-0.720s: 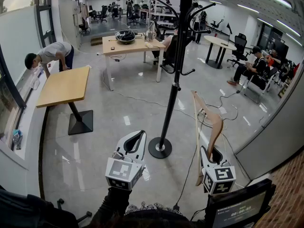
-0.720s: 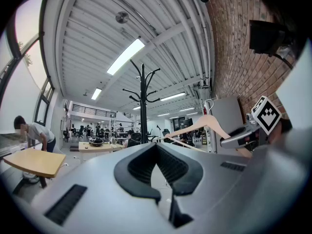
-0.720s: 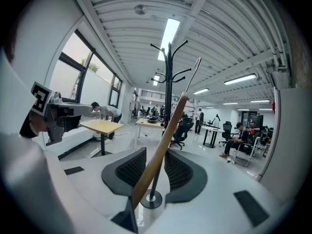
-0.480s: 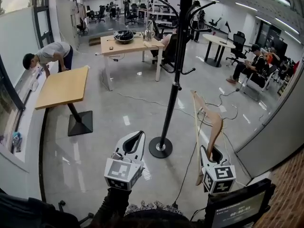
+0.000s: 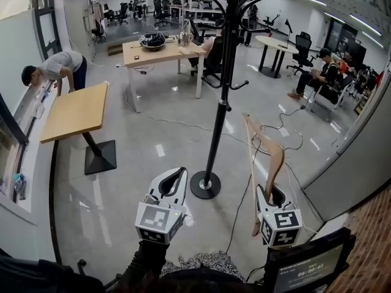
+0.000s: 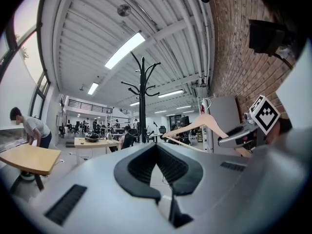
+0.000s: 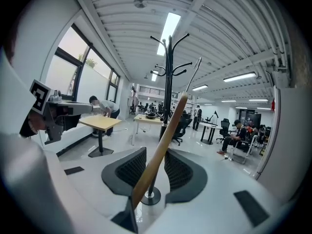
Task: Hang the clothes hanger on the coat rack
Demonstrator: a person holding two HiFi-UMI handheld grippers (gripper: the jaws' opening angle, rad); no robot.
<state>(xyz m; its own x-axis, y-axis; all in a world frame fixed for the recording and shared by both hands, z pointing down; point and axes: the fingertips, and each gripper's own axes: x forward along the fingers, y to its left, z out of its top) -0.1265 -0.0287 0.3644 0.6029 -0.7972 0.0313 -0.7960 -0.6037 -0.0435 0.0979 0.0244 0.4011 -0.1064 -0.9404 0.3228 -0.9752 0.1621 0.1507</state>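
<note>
A black coat rack (image 5: pixel 221 84) with curved hooks stands on a round base on the floor, straight ahead of me. My right gripper (image 5: pixel 273 197) is shut on a wooden clothes hanger (image 5: pixel 269 157), which stands upright to the right of the pole and apart from it. In the right gripper view one arm of the hanger (image 7: pixel 163 140) slants up between the pads, with the coat rack (image 7: pixel 169 67) behind it. My left gripper (image 5: pixel 177 174) is shut and holds nothing, low and left of the rack's base. The left gripper view shows the coat rack (image 6: pixel 142 96) and the hanger (image 6: pixel 200 123) off to the right.
A small wooden table (image 5: pixel 76 110) on a black foot stands to the left, with a person bent over by the window. A larger desk (image 5: pixel 160 52) stands behind the rack. Cables (image 5: pixel 244 200) trail over the floor by the base. A grey partition (image 5: pixel 357 163) closes off the right.
The head view has shifted a little, so the room sits slightly lower in the picture. Both grippers and the hanger keep their places.
</note>
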